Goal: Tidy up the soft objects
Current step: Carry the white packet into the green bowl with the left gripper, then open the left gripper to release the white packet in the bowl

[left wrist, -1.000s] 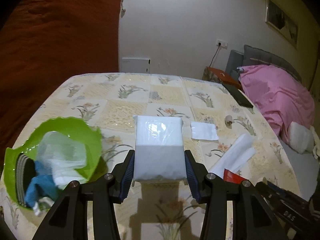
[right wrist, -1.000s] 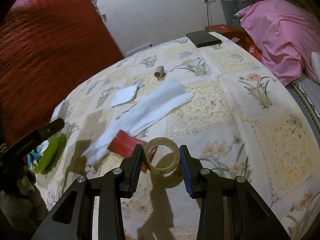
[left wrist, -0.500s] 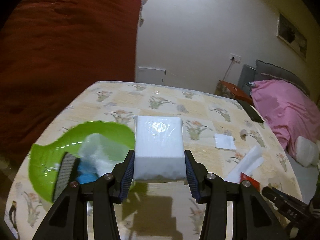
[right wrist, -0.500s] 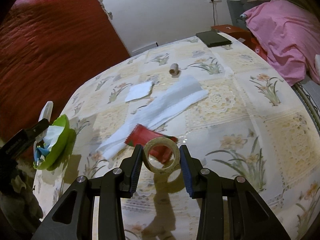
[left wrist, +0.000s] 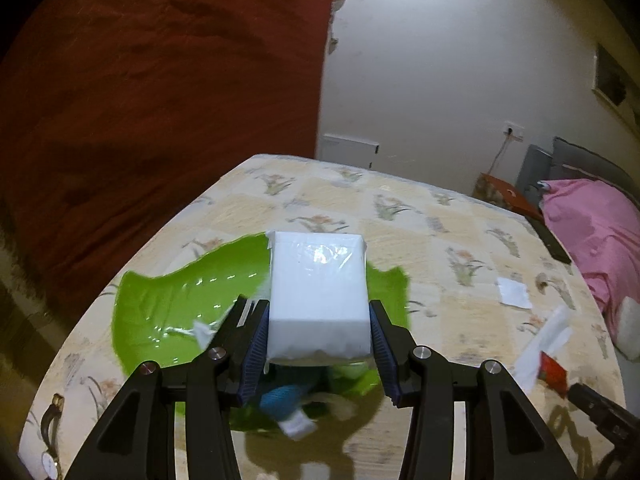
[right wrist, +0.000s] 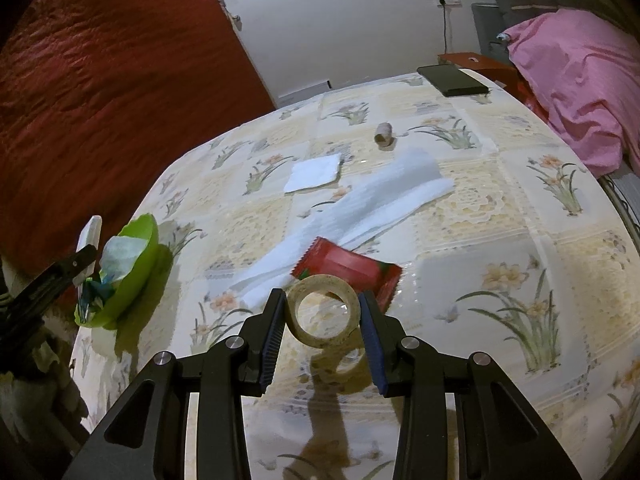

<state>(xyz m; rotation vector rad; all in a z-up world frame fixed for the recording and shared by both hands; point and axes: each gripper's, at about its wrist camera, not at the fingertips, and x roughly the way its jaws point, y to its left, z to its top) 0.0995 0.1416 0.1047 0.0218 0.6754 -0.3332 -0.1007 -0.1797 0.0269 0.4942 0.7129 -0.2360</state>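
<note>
A: Where is the white packet (left wrist: 318, 296)?
B: Clamped between the two fingers of the left gripper (left wrist: 318, 344), which press on its near end, one to each side. It sticks forward past the fingertips and hangs above the green bowl (left wrist: 172, 304), off the table (left wrist: 452, 236).

A: Bowl contents?
B: A blue cloth (left wrist: 282, 398) and some white pieces, partly hidden under the packet.

A: Right gripper (right wrist: 323, 320)?
B: Clenched on a roll of tape (right wrist: 323, 312); the ring stands on edge between the fingers, above the flowered tablecloth.

A: Around it?
B: A red wrapper (right wrist: 347, 266) just past the roll, lying on a long white sheet (right wrist: 360, 210). Beyond that, a small white square (right wrist: 314, 173) and a small cardboard tube (right wrist: 385, 133). The bowl sits far left, near the table's edge.
</note>
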